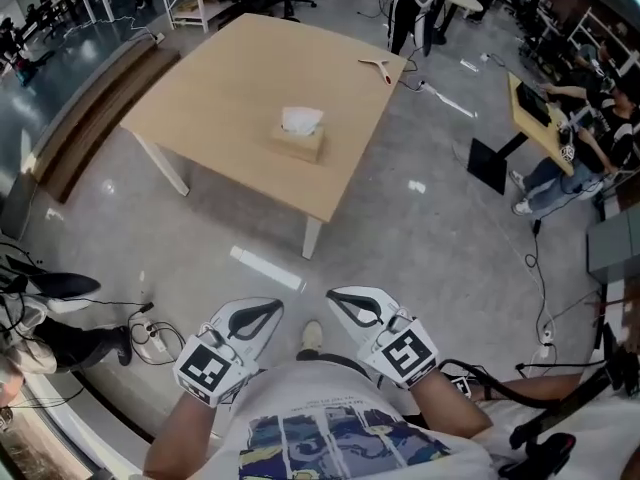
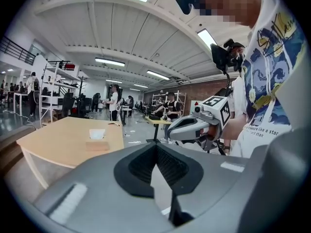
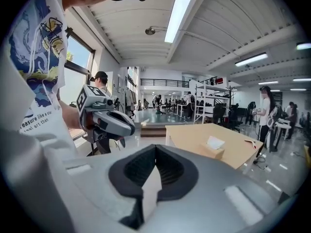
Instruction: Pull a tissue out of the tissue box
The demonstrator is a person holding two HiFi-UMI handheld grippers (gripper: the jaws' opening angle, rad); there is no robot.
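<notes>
A tan tissue box (image 1: 298,143) with a white tissue (image 1: 301,120) sticking out of its top stands near the middle of the light wooden table (image 1: 220,78). Both grippers are held close to my body, far short of the table, over the floor. My left gripper (image 1: 274,308) and right gripper (image 1: 336,296) are side by side, each shut with nothing between its jaws. The left gripper view shows its shut tips (image 2: 156,144) with the box (image 2: 97,145) far off to the left. In the right gripper view the tips (image 3: 155,147) meet, and the box (image 3: 214,150) lies to the right.
A red-and-white tool (image 1: 378,66) lies at the table's far corner. Cables and a power strip (image 1: 152,334) trail on the floor at left, and a white strip (image 1: 265,268) lies before the table. Seated people and a desk (image 1: 530,103) are at right.
</notes>
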